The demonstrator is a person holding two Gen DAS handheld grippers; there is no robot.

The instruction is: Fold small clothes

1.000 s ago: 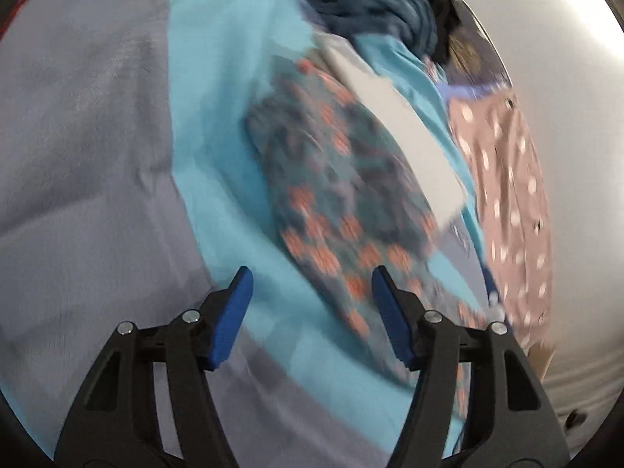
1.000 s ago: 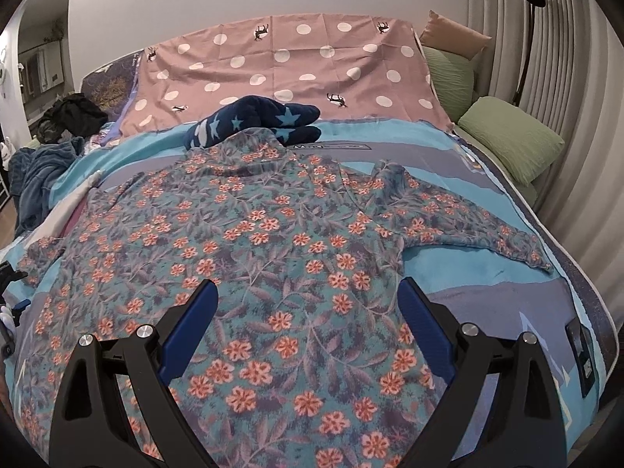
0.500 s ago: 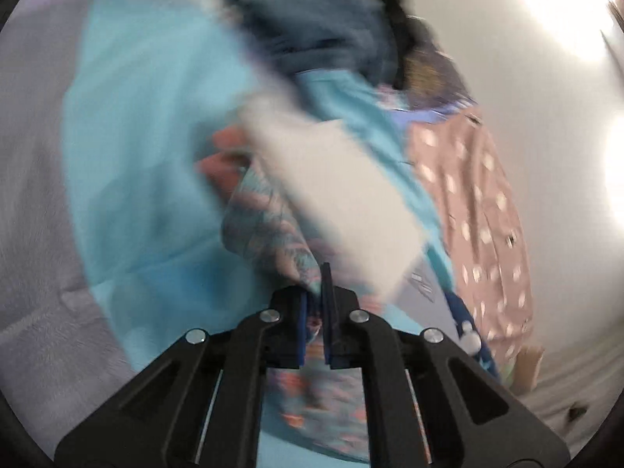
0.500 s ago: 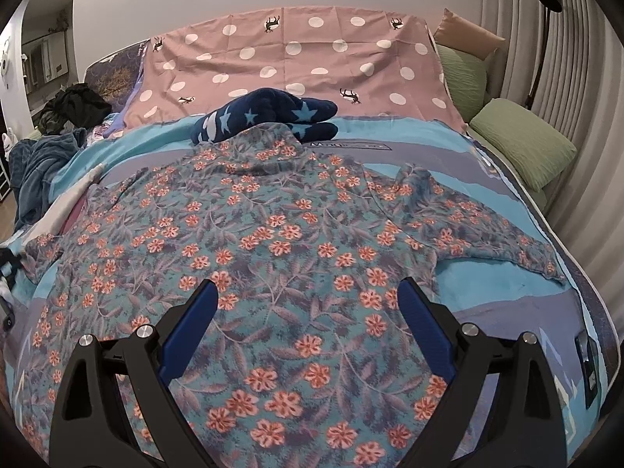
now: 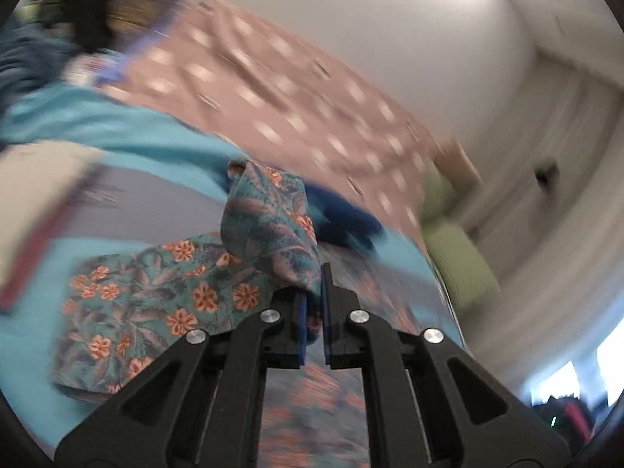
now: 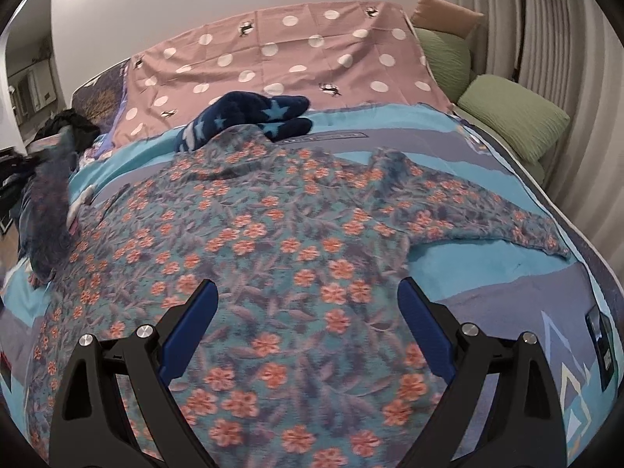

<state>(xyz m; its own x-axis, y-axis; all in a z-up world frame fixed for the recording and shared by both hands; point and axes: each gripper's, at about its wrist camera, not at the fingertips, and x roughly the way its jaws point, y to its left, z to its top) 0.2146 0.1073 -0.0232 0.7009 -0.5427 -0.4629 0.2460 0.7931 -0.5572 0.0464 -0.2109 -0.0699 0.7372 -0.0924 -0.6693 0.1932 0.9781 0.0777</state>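
Since the frame a second back, my left gripper (image 5: 312, 304) had gone from spread above the shirt's sleeve to pinched on it, and it had swung up so its camera faced across the bed rather than down. The blue pads were pressed together low in the centre of the left view with a bunch of sleeve (image 5: 273, 214) standing up out of them. Only a narrow bit of cloth sat between the pads, near their tips, so I judged the hold thin: a quick pull could slide the sleeve out, and it would drop short of the fold line.

The left view was smeared with motion, so I could not tell how much slack trailed below. If the sleeve dragged rather than lifted, it could rumple the body of the shirt (image 6: 273, 241), which lay flat across the middle of the right view, filling most of the bed.

My right gripper (image 6: 308, 316) hung spread over the shirt's lower part, bottom centre of its frame, gripping nothing. With nothing pinning the body, a hard tug from the left could shift the whole shirt sideways on the blue cover (image 6: 507, 273).

Further out, a navy starred garment (image 6: 249, 117) lay at the upper middle, touching or tucked under the collar; I could not tell which. A fold carried that far might snag it. The other sleeve (image 6: 487, 214) lay spread at the right, untouched.
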